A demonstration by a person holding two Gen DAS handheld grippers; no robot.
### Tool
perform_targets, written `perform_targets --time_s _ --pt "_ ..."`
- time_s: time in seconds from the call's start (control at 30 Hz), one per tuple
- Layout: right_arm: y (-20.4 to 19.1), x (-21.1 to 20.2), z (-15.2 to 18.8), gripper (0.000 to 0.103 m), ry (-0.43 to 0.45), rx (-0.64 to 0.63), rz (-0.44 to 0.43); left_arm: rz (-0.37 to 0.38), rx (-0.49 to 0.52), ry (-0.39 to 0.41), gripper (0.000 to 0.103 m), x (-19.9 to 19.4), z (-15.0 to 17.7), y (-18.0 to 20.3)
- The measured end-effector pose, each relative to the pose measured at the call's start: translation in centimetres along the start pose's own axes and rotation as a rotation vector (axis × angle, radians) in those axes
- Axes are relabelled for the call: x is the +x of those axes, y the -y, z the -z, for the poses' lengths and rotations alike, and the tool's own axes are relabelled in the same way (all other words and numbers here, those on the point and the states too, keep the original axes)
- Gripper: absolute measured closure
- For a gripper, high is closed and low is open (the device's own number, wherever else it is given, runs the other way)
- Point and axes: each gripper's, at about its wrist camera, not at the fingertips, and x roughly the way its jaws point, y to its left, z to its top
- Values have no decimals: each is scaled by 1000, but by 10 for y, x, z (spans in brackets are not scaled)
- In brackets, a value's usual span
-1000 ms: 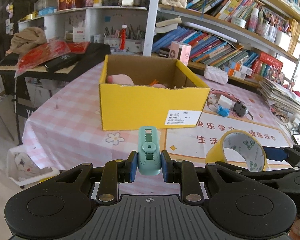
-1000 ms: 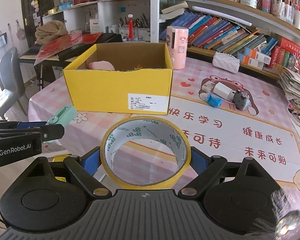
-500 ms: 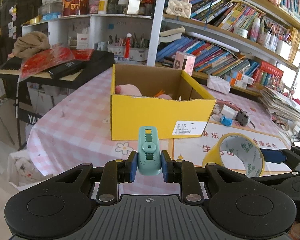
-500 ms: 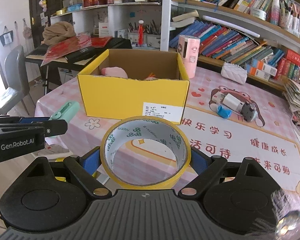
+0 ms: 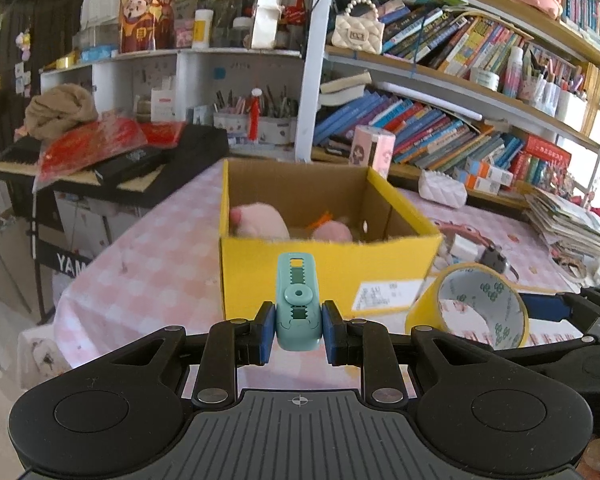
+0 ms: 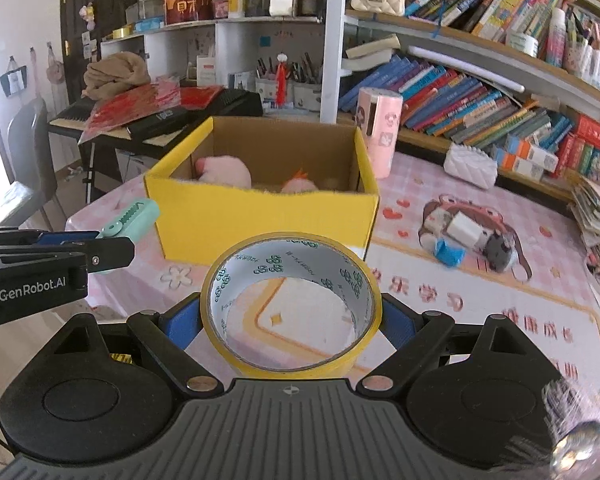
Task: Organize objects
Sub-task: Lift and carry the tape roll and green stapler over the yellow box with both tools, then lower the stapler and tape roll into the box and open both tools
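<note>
The left gripper point(image 5: 298, 334) is closed on a small teal clip point(image 5: 299, 303), its blue pads pressing the clip's lower sides so the toothed end sticks straight out ahead of the fingers. Just off to its right, the right gripper point(image 6: 290, 320) is spread wide around a roll of yellow tape point(image 6: 290, 305), the pads squeezing the roll's outer wall on both sides, with the open ring facing up and forward. Both are held in the air above the near edge of the pink checked table point(image 6: 480, 300).

Straight ahead of both claws, a little beyond the fingertips, sits an open yellow cardboard box point(image 6: 268, 222) with a white label on its near face. Inside it lie pink plush toys point(image 6: 224, 171) with something orange between them.

Beyond the right gripper and to its right, a white charger, a blue bit and a dark grey item point(image 6: 466, 238) lie clustered on the tablecloth. Past the box's far right corner stands a pink cylinder point(image 6: 379, 130), with a white quilted pouch point(image 6: 470, 168) further right. Behind everything run crowded bookshelves point(image 6: 480, 96), and far to the left of the left gripper a keyboard point(image 5: 112, 164) carries red packets.
</note>
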Motion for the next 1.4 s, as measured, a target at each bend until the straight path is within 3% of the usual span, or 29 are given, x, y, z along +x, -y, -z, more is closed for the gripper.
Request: perform_targets --time_s 0.4,0.67,0.93,1.4 --pt "32 53 -78 13 111 -15 -23 -70 -2 46 80 59 -50 -1" --pt "52 102 -112 13 116 -27 -48 -110 7 -20 80 111 -60 7" --pt "59 146 -128 13 76 -60 -96 -133 42 -114 80 148 -54 18" --pt "50 203 -136 13 -63 -130 -192 -135 76 -157 80 171 -58 32"
